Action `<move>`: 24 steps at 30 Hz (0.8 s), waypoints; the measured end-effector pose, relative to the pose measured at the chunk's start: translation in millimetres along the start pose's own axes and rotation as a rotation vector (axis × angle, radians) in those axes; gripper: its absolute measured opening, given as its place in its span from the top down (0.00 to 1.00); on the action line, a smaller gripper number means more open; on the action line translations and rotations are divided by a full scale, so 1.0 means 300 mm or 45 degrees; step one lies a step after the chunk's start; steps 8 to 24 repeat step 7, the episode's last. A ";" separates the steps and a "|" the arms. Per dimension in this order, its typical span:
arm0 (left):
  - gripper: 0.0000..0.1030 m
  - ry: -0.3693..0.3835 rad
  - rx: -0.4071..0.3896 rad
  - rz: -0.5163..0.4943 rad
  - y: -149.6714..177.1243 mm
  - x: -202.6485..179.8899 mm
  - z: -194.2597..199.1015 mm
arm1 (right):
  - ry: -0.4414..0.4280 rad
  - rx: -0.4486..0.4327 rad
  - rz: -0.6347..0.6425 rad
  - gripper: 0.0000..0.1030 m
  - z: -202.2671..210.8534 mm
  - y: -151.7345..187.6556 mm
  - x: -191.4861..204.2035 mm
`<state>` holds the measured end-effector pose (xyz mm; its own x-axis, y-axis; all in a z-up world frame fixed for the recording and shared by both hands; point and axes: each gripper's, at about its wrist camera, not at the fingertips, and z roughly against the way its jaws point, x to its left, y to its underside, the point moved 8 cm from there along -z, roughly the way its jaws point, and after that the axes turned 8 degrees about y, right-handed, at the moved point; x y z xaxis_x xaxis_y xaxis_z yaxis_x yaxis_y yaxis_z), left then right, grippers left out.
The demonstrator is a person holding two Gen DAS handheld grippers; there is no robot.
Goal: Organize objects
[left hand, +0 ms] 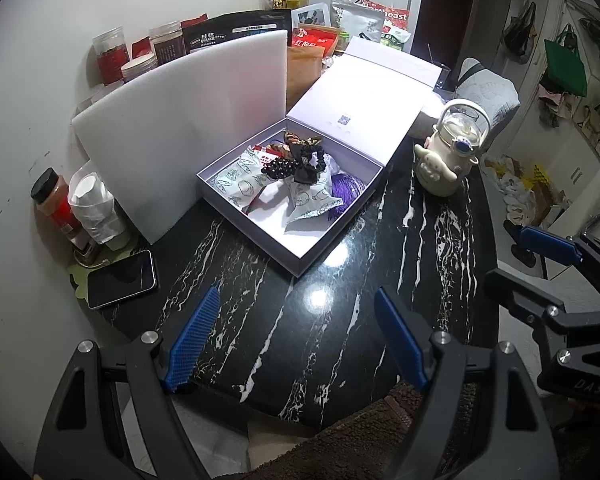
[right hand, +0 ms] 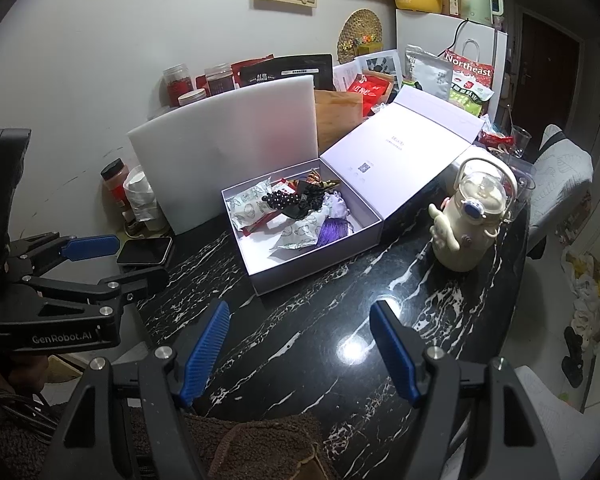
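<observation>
Left wrist view, left gripper (left hand: 296, 336) wide and empty above black table (left hand: 340, 300), right gripper (right hand: 300, 344) also wide, empty, open box (left hand: 300, 256) beyond holding packets (left hand: 236, 184), cream bottle (left hand: 444, 160) right.

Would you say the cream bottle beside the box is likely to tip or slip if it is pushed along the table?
Probably tippy: the bottle is tall with a domed lid and handle. The glossy table may let it slide.
</observation>
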<state>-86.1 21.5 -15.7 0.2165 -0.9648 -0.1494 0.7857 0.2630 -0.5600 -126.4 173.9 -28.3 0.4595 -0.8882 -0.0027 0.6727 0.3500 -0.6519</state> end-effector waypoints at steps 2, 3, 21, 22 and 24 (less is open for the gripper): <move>0.21 0.005 0.004 -0.004 0.009 -0.009 0.000 | 0.000 0.001 -0.004 0.29 0.008 0.012 0.001; 0.20 0.011 0.006 -0.004 0.014 -0.013 0.000 | 0.001 0.002 -0.006 0.29 0.011 0.018 0.000; 0.20 0.008 0.018 0.009 0.039 -0.021 -0.011 | 0.000 0.007 -0.022 0.29 0.025 0.044 -0.009; 0.20 0.008 0.018 0.009 0.039 -0.021 -0.011 | 0.000 0.007 -0.022 0.29 0.025 0.044 -0.009; 0.20 0.008 0.018 0.009 0.039 -0.021 -0.011 | 0.000 0.007 -0.022 0.29 0.025 0.044 -0.009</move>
